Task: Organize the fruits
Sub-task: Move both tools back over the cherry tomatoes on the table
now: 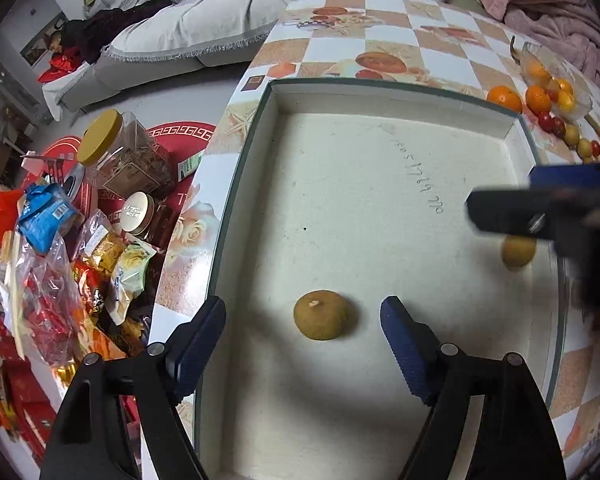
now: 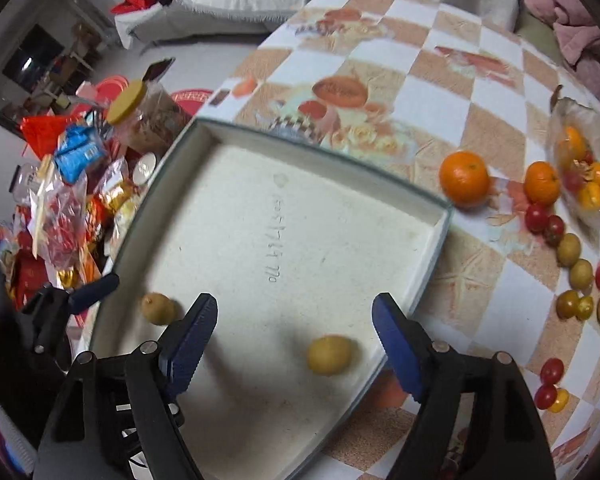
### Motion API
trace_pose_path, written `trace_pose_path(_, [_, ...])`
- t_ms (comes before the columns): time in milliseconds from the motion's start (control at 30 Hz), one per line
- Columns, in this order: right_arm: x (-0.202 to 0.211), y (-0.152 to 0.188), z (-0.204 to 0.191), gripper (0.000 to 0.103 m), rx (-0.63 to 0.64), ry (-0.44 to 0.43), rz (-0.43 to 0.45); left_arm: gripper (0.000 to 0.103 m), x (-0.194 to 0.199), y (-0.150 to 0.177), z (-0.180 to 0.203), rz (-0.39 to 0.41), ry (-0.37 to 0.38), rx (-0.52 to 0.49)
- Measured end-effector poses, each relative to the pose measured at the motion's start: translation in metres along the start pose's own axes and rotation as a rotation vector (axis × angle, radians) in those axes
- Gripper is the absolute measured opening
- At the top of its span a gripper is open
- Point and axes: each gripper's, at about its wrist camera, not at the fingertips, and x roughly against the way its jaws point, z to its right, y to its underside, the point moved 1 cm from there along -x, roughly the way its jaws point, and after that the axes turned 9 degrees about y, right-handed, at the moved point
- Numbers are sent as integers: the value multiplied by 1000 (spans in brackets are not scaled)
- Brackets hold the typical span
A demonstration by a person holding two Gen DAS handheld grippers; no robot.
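A shallow white tray (image 1: 380, 184) lies on the checkered table; it also shows in the right wrist view (image 2: 300, 216). A brown-yellow round fruit (image 1: 322, 314) lies in it between the open fingers of my left gripper (image 1: 304, 320). A second yellow fruit (image 2: 329, 354) lies in the tray between the open fingers of my right gripper (image 2: 294, 320); it shows in the left view (image 1: 518, 252) under the right gripper (image 1: 540, 208). Neither fruit is gripped. Two oranges (image 2: 464, 178), cherry tomatoes (image 2: 538, 218) and small yellow-green fruits (image 2: 580, 274) lie on the table right of the tray.
A clear bowl (image 2: 584, 172) with small oranges stands at the table's far right. Left of the table, jars (image 1: 120, 152) and snack bags (image 1: 48, 216) are piled on the floor. A sofa with blankets (image 1: 204, 12) stands behind the table.
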Motion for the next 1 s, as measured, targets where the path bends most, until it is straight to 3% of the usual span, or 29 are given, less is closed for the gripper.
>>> trace_pose_path(133, [20, 8, 24, 92, -81, 21, 36, 81, 7, -2, 7, 1, 11, -16])
trace_pose_path(267, [34, 30, 63, 93, -181, 74, 49, 81, 16, -5, 29, 15, 42, -70])
trace_pose_path(600, [56, 137, 165, 93, -403, 237, -28, 81, 42, -3, 136, 29, 214, -299])
trace_pose_path(800, [57, 193, 195, 93, -441, 304, -82, 81, 37, 18, 197, -9, 282, -422])
trace_pose_path(1000, [51, 214, 197, 92, -415, 304, -81, 81, 18, 31, 227, -42, 312, -455])
